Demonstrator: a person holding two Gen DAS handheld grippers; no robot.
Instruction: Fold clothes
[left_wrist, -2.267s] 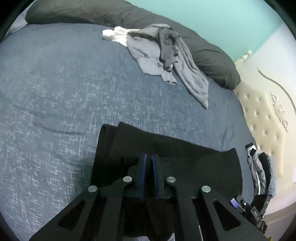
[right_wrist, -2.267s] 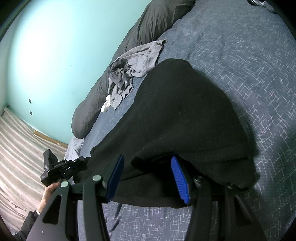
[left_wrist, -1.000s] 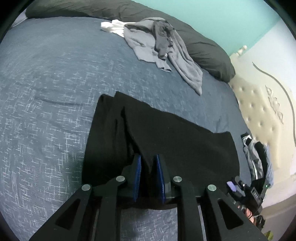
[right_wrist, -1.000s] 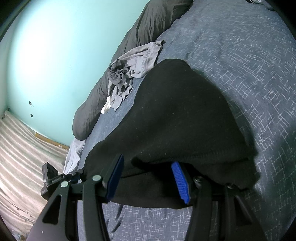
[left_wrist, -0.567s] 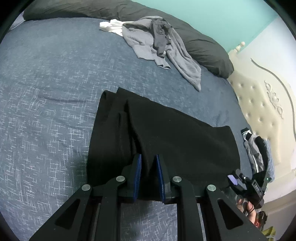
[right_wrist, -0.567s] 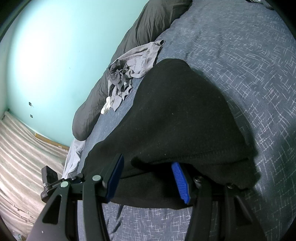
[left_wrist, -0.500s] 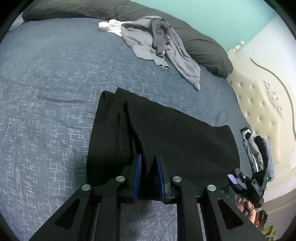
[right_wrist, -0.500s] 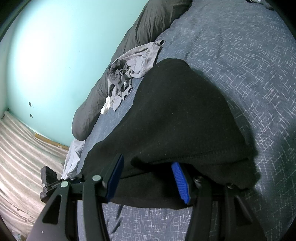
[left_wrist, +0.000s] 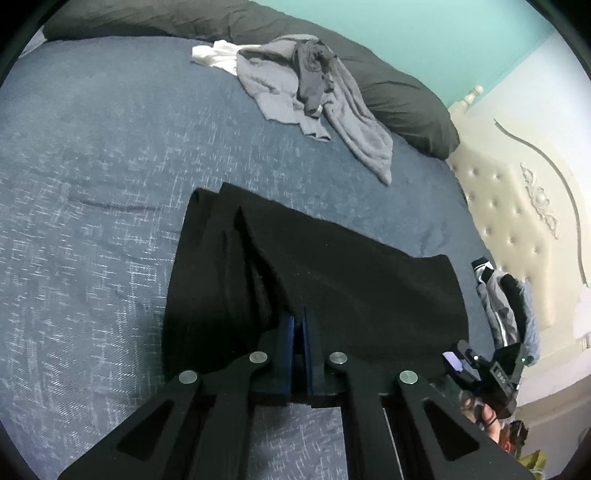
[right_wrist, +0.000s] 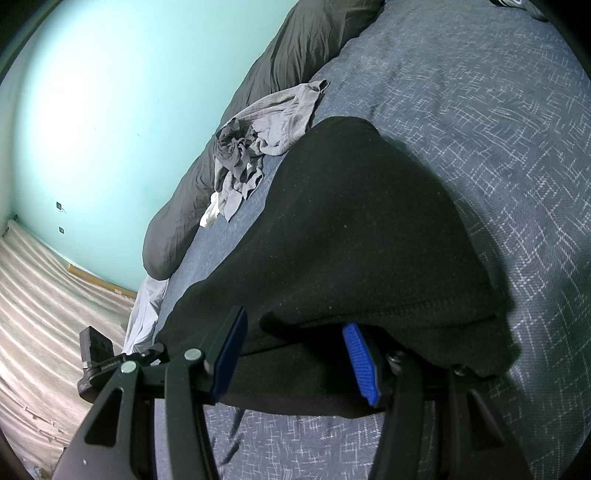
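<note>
Left gripper pinching the near edge of the black garment, blue-padded fingers pressed nearly together with cloth between them. Right gripper standing wide open, fingers well apart, the black garment draping over the right finger; possibly just resting there rather than gripped, the contact being hidden under the hem.

Lying across the blue bedspread, the garment spreading flat in a broad band, with lengthwise folds bunching along its left side in the left wrist view. Showing at that view's lower right edge, the other gripper in a person's hand.

Sitting further up the bed, well apart from the black garment, a crumpled pile of grey clothes with a white piece peeking out at its left. Resting behind the pile, a long dark grey pillow running along the teal wall. Standing at the right, a cream tufted headboard, with more clothes heaped near it at the bed's edge. Showing at the lower left of the right wrist view, a pale striped floor.
</note>
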